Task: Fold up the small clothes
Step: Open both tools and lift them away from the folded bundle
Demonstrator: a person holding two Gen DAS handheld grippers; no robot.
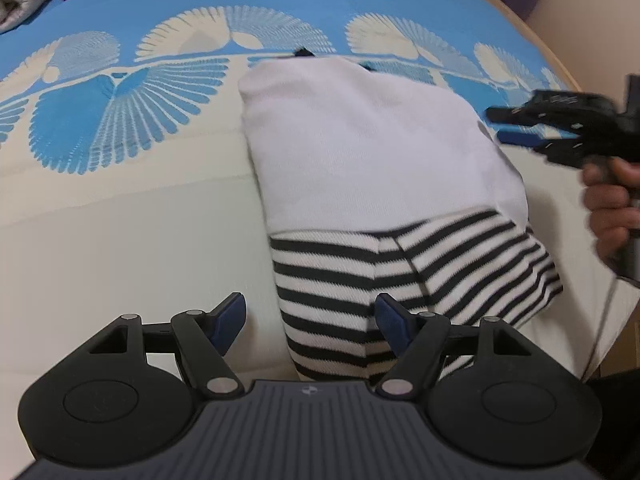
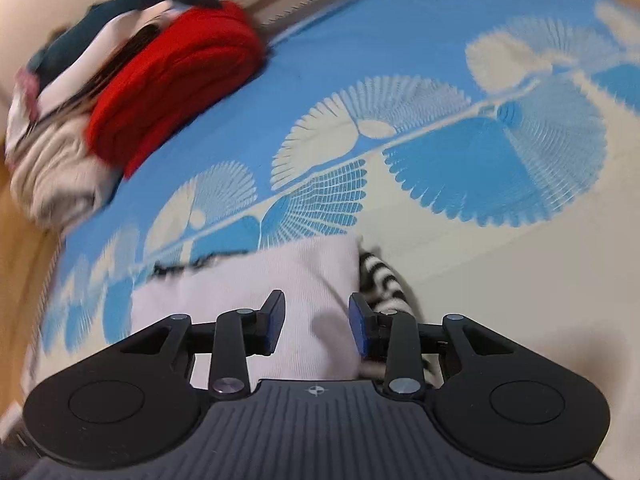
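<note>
**A:** So the top is lying on the bedspread, right of the middle, already folded into a compact block. White body panel on top, striped sleeves tucked at the near end. How do you reckon it handles?

**B:** Soft knit, light, zero stiffness. It'll droop the second you lift one corner, and the layers will probably slide over each other since nothing pins them. Not fragile, not slippery against that quilted cover.

**A:** Where would you grab?

**B:** Through the full stack at an edge, not just the top layer. I'd guess the near striped end, where the left gripper already hangs right over it. Its jaws are wide and empty, one blue pad on either side of the stripes.

**A:** And the right gripper?

**B:** Also parted and holding nothing, over the white panel near its right edge. From the left camera it's blurry off to the side, so can't say much from there.

**A:** Pile in the far corner, red thing on top?

**B:** Looks like folded clothes, well apart from the top. Probably where this one goes, and I'd carry it two-handed so it doesn't flop open.
</note>
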